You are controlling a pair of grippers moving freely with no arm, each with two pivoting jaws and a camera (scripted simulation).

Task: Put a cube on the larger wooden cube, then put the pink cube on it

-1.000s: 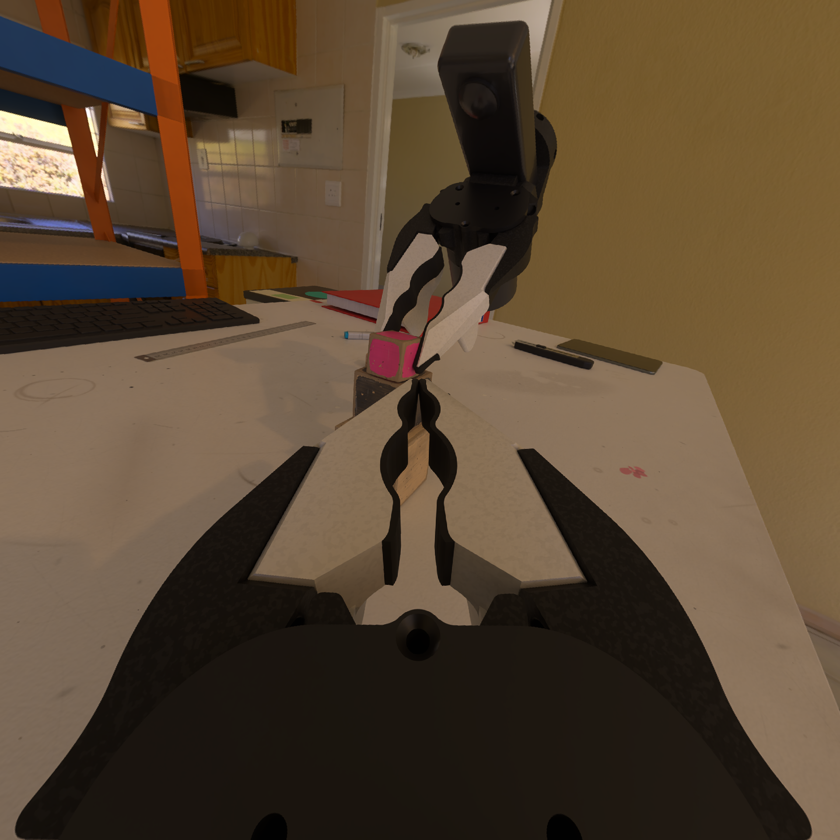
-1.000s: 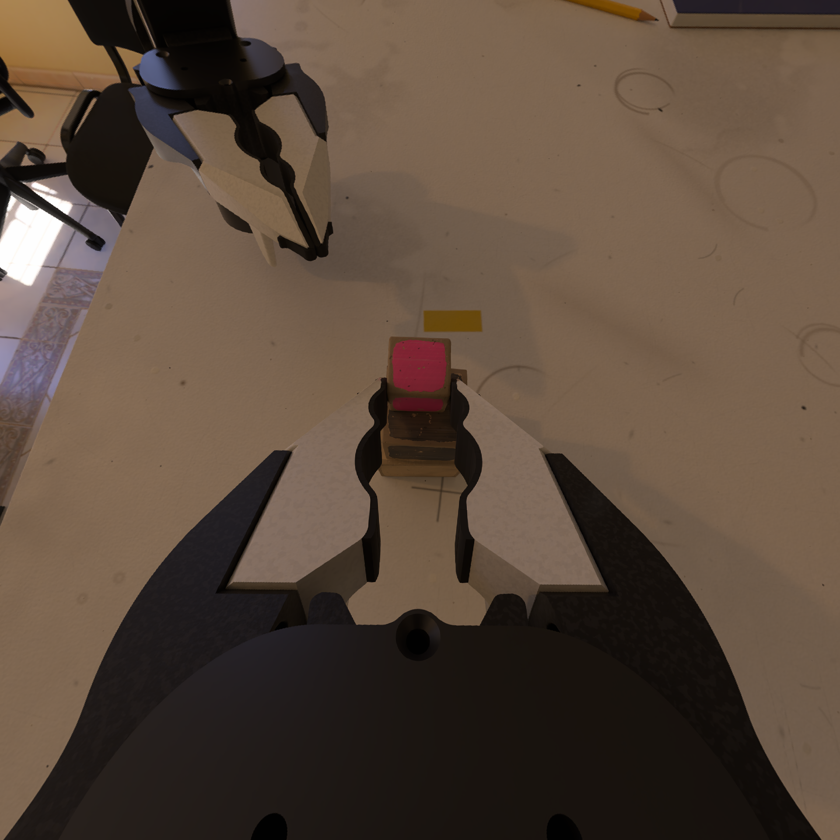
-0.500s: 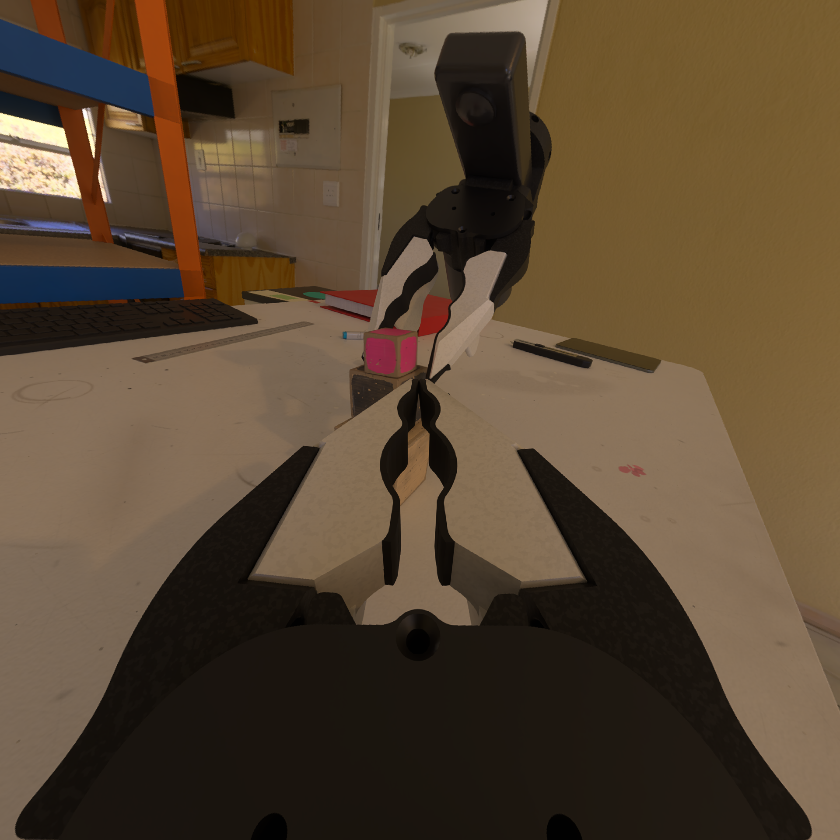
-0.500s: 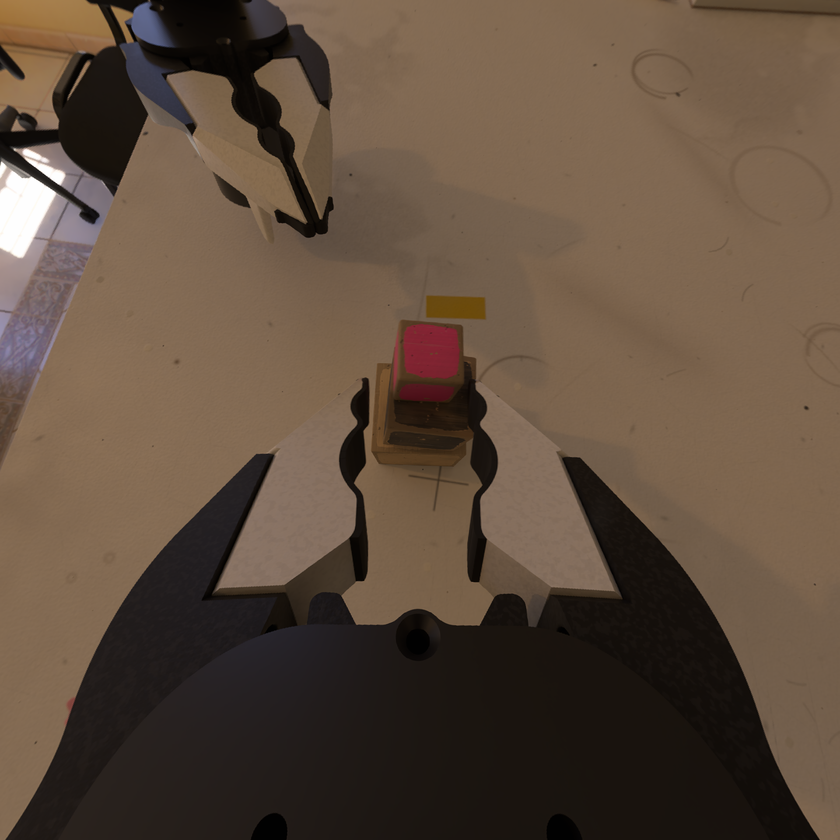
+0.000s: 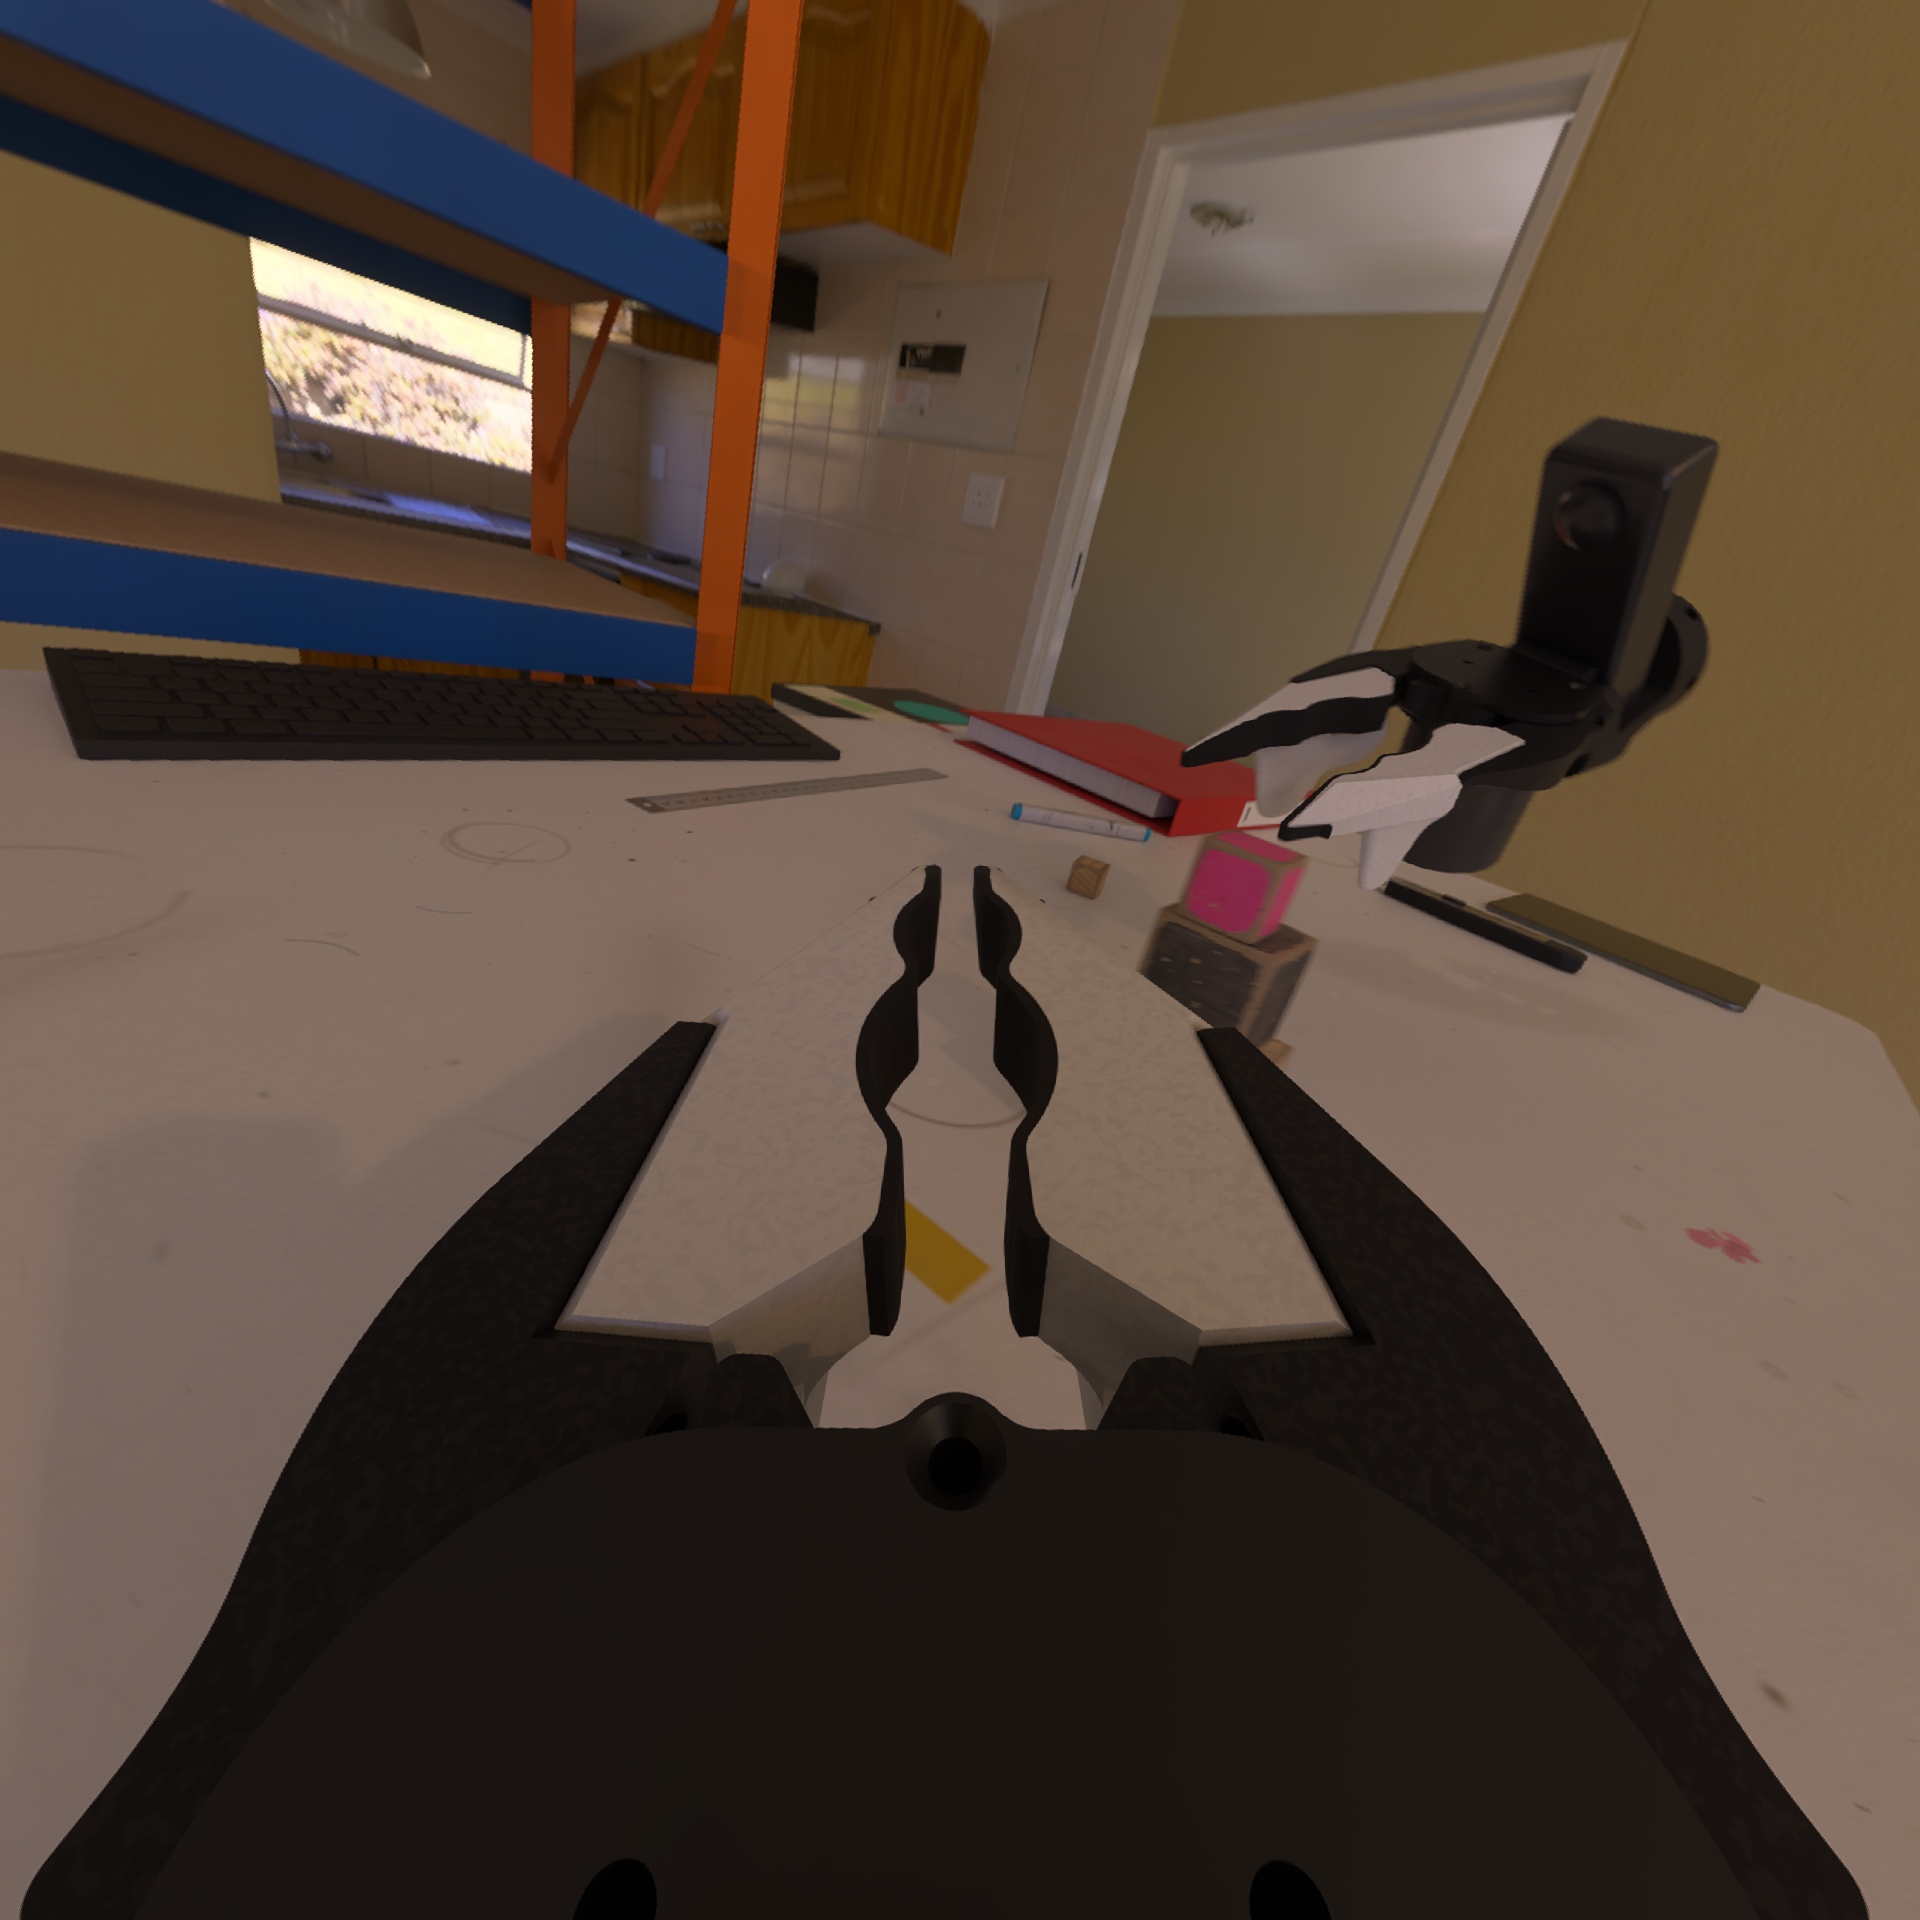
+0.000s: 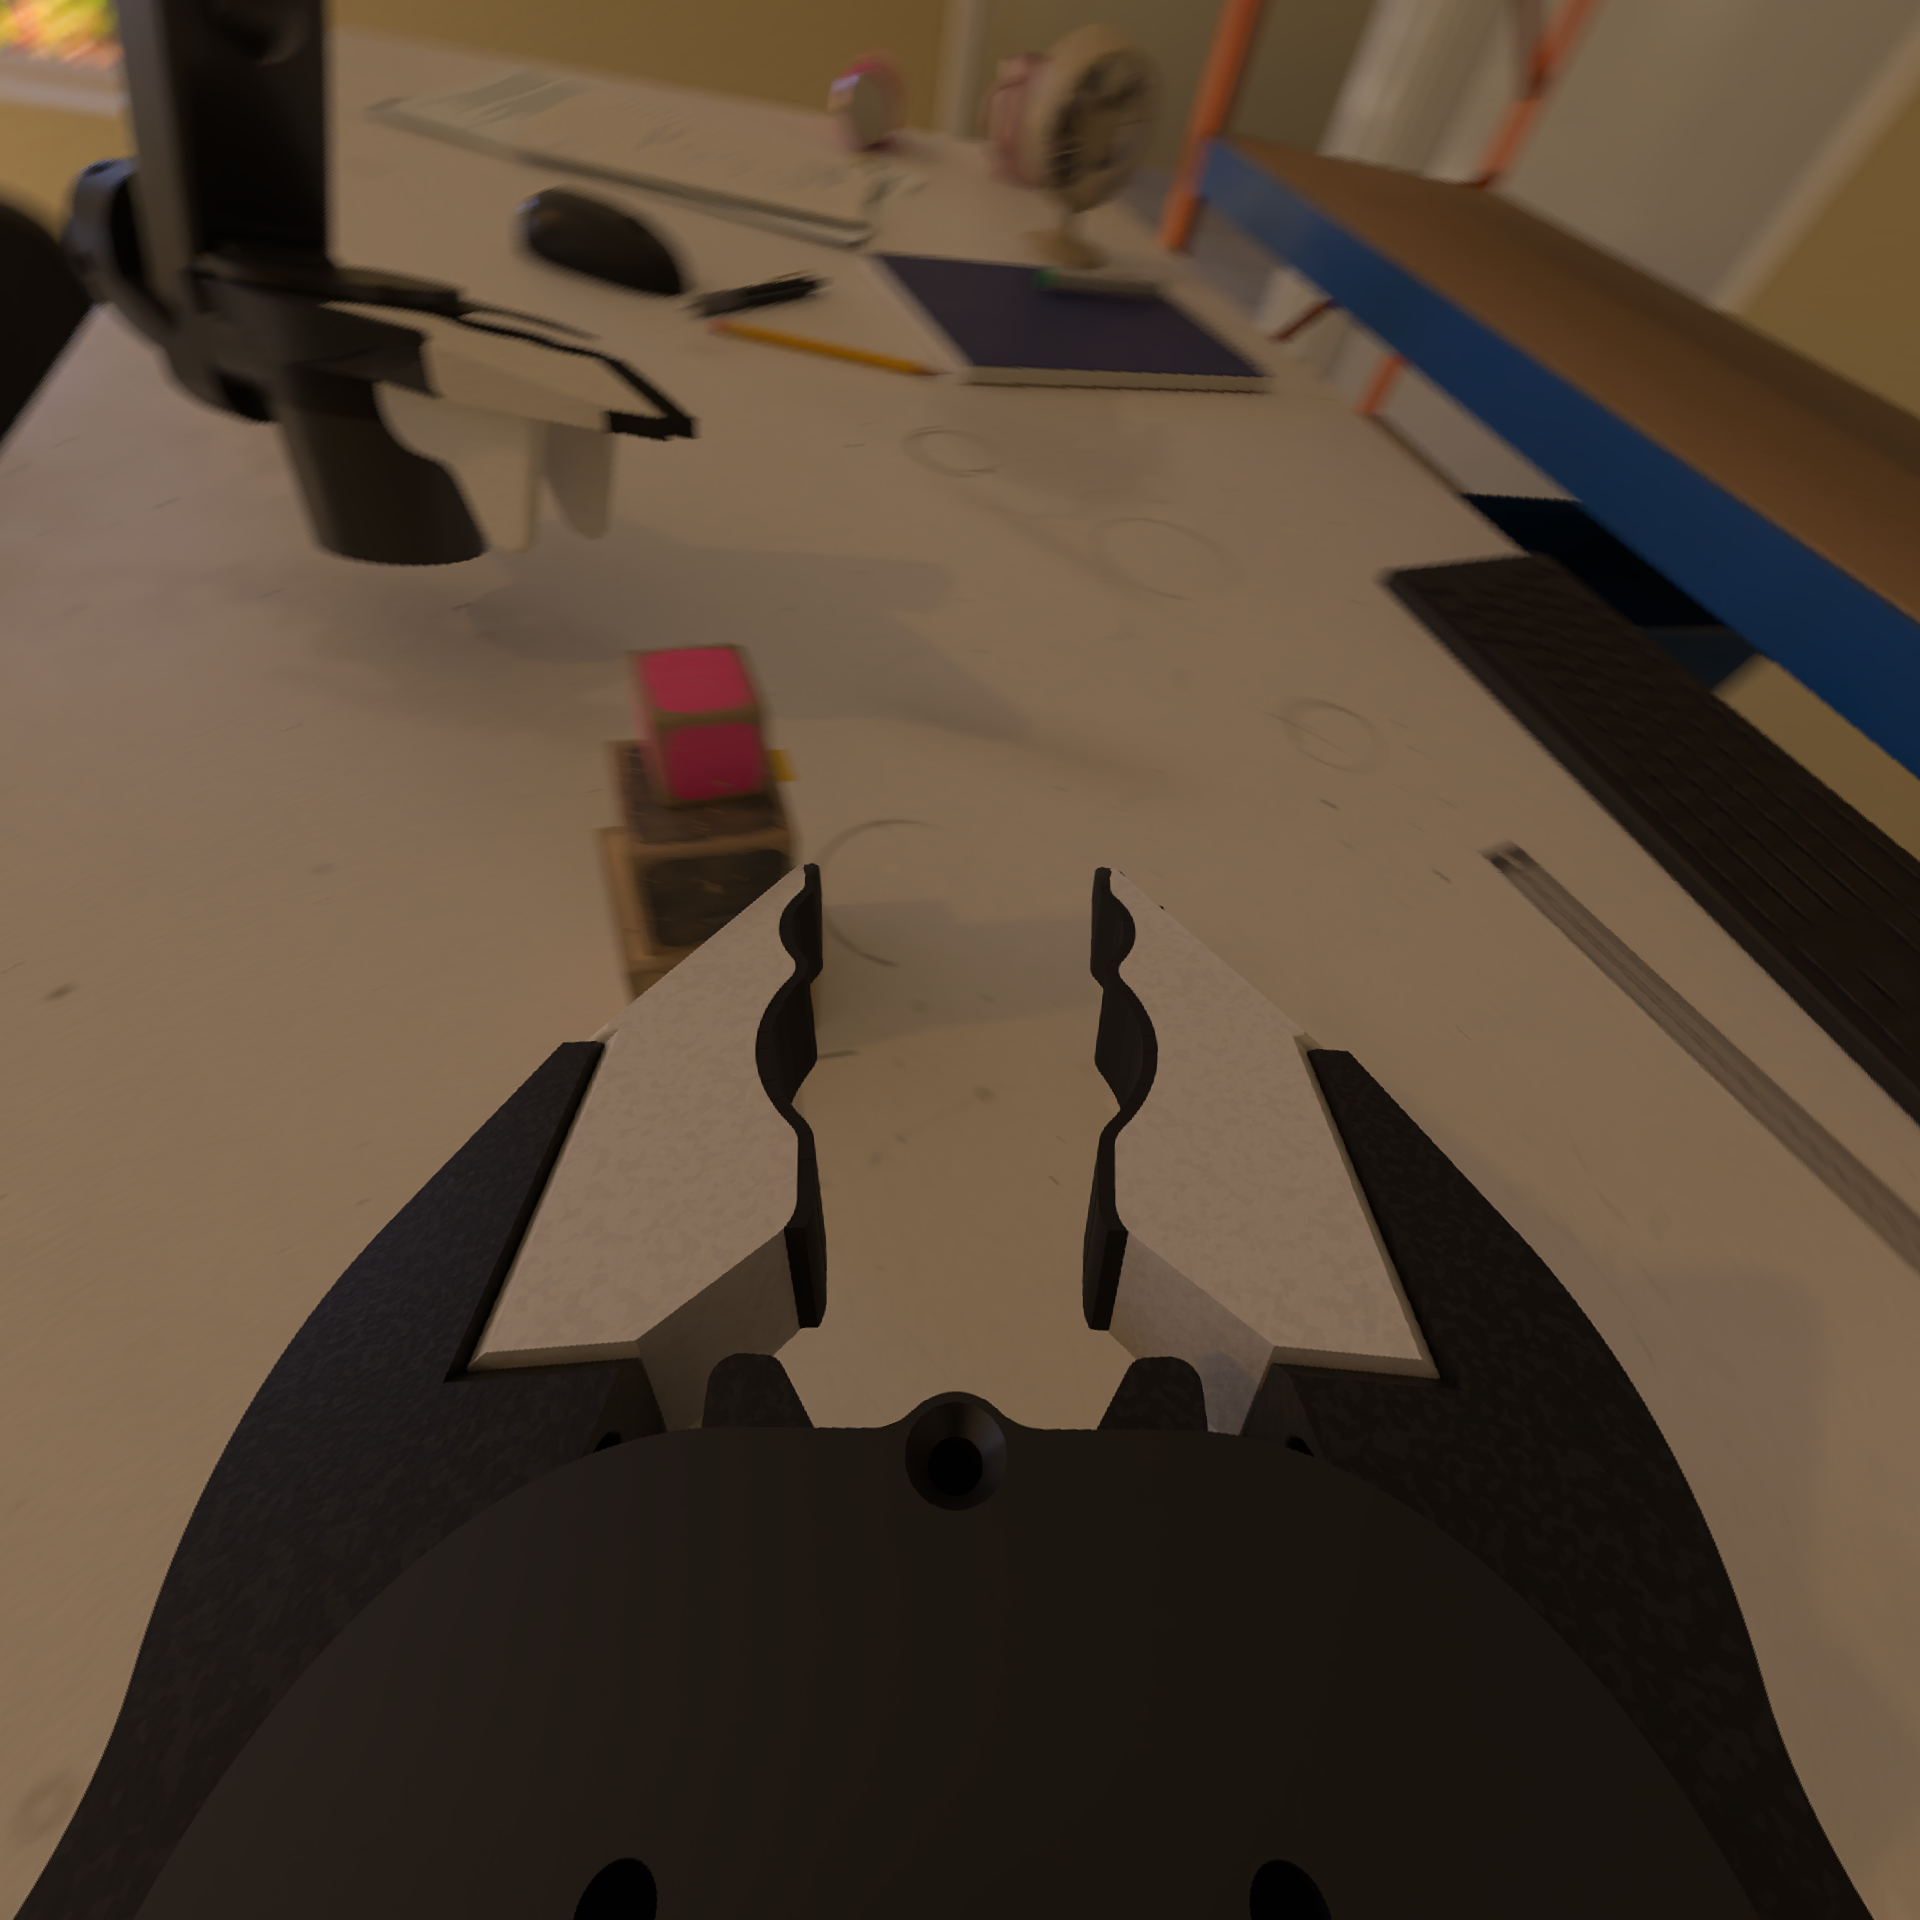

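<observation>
The pink cube (image 5: 1242, 888) sits on a dark cube (image 5: 1221, 971), which stands on the larger wooden cube (image 6: 634, 935); the stack stands free on the table. In the right wrist view the pink cube (image 6: 696, 727) and dark cube (image 6: 707, 862) are ahead and to the left. My right gripper (image 6: 956, 883) is open and empty, drawn back to the right of the stack; it shows in the left wrist view (image 5: 1320, 790) above and behind the stack. My left gripper (image 5: 954, 873) is empty, its jaws a narrow slit apart, left of the stack. It also shows in the right wrist view (image 6: 623, 416).
A small wooden cube (image 5: 1088, 875) lies behind the stack. A keyboard (image 5: 416, 707), a ruler (image 5: 790, 790), a red binder (image 5: 1101, 764), a marker (image 5: 1081, 821), a pen (image 5: 1486, 925) and a phone (image 5: 1631, 966) lie around. A yellow tape patch (image 5: 940, 1252) marks the table. The table edge is close on the right.
My right gripper has opened, let go of the pink cube and drawn back from the stack. My left gripper has swung left, so the stack now lies to its right.
</observation>
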